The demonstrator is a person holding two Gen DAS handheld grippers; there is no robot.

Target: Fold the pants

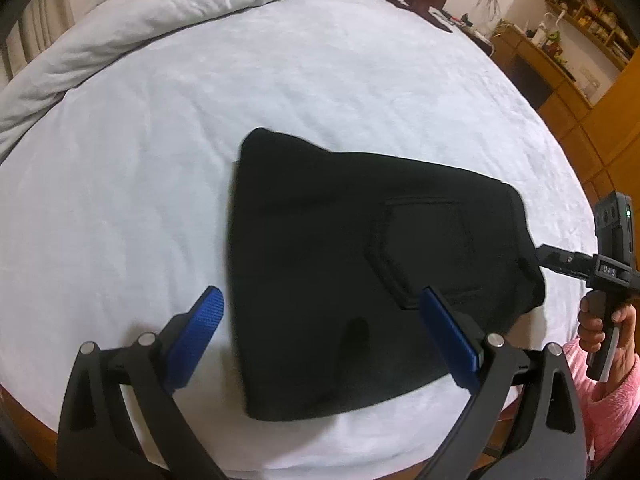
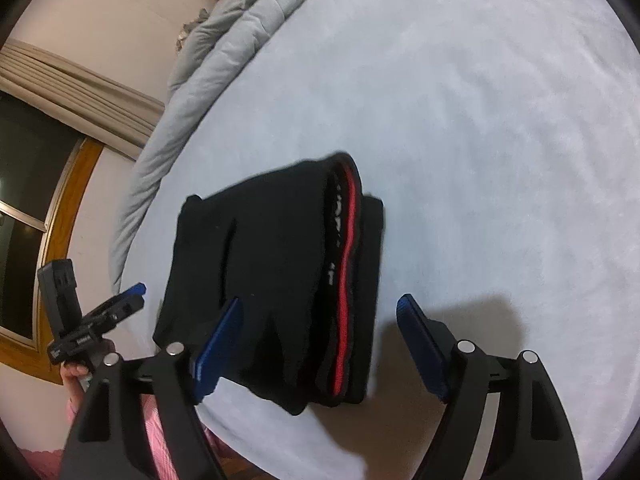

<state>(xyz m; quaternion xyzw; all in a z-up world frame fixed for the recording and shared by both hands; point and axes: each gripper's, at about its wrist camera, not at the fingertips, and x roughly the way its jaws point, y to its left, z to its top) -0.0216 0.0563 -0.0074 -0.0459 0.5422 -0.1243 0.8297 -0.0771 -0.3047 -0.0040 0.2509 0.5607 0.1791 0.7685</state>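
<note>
Through the left wrist I am seeing the black pants [image 1: 360,272] lying folded near the bed's [image 1: 280,92] front edge, my left gripper [image 1: 324,328] hovering released above them. Through the right wrist, my right gripper [image 2: 320,332] is hanging spread, grasping nothing.

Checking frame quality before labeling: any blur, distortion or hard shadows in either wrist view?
Left wrist: strong fisheye bowing of the bed sheet; the black pants show soft, slightly blurred edges. Right wrist: same bowing, pants edges smeared, dark shadow beside the right hand-held gripper.
</note>
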